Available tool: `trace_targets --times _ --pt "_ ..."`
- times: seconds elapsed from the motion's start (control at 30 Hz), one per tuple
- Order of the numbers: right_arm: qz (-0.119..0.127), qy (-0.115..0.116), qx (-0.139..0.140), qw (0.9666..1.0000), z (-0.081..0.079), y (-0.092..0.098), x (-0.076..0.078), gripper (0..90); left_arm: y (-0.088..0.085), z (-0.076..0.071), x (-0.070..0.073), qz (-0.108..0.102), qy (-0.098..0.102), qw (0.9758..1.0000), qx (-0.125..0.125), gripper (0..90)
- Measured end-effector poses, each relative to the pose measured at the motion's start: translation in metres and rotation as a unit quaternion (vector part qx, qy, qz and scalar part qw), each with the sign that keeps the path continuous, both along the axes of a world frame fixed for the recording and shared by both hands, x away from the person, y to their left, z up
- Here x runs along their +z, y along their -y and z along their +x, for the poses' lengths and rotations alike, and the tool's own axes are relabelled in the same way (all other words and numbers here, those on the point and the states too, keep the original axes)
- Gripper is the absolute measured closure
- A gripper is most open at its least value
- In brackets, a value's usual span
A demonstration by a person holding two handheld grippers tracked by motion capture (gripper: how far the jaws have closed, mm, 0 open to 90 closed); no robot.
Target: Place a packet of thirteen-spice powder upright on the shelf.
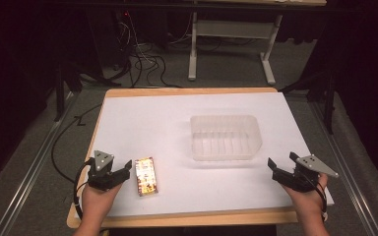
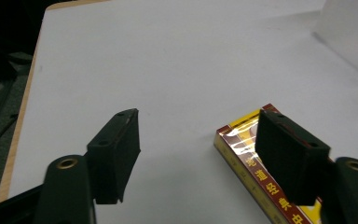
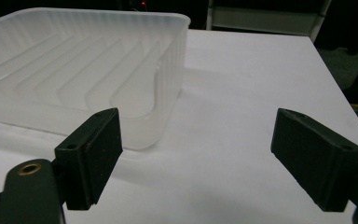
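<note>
1. Two claws wait at the near edge of a white tabletop (image 1: 142,118): the left claw (image 1: 122,172) sits just beside a small red-and-gold box (image 1: 146,176), the right claw (image 1: 279,169) near a clear plastic tray (image 1: 225,137) standing in the middle.

2. Both claws are spread and hold nothing. In the left gripper view the left claw (image 2: 200,144) has one jaw over the near end of the box (image 2: 242,156) and the other over bare tabletop (image 2: 168,60), so the box is not yet between the jaws.

3. Risk one: closing from this offset would likely clip only a corner of the box, which lies flat and looks wrapped in glossy film. It could swivel or squirt out sideways rather than lift.

4. Risk two: coming down too steeply could drive a jaw onto the lid of the box, pinning it instead of straddling it.

5. Risk three: the tray (image 3: 88,74) looks thin and light. In the right gripper view the right claw (image 3: 198,161) points past its corner; a nudge there could slide it across the tabletop, or a hard pinch on its wall could buckle it.

6. Risk four: a box dropped against the rim could tip the tray if it is not steadied.
</note>
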State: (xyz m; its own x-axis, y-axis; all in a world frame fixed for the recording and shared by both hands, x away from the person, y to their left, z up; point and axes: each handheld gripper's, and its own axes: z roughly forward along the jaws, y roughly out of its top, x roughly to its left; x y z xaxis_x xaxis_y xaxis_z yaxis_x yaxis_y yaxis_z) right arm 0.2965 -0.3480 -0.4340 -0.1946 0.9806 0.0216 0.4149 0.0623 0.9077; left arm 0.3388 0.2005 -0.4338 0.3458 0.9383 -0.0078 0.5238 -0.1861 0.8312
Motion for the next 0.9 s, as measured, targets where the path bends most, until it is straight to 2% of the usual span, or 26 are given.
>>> trace_targets --times 0.07,0.2,0.4,0.6,0.9 --pt "0.002 -0.006 -0.007 1.0 0.0009 0.0017 -0.0021 16.4 0.0008 -0.0002 0.0013 -0.01 0.002 0.9999 -0.003 28.1" --pt "0.001 -0.007 -0.013 0.9999 -0.0005 0.0014 -0.0027 16.8 0.0035 -0.0002 0.0011 -0.009 -0.003 0.9999 -0.012 27.1" --pt "-0.004 -0.012 -0.007 0.9999 -0.0006 -0.0014 -0.0045 17.8 0.0042 0.0003 0.0006 -0.012 -0.009 0.9998 -0.015 27.9" --pt "-0.001 -0.015 -0.011 0.9998 0.0005 0.0009 -0.0069 19.5 0.0032 0.0038 -0.0028 -0.013 -0.028 0.9992 -0.025 35.2" --pt "0.004 -0.014 -0.012 0.9998 0.0005 0.0022 -0.0073 20.9 0.0029 0.0075 -0.0081 -0.009 -0.043 0.9984 -0.035 46.4"
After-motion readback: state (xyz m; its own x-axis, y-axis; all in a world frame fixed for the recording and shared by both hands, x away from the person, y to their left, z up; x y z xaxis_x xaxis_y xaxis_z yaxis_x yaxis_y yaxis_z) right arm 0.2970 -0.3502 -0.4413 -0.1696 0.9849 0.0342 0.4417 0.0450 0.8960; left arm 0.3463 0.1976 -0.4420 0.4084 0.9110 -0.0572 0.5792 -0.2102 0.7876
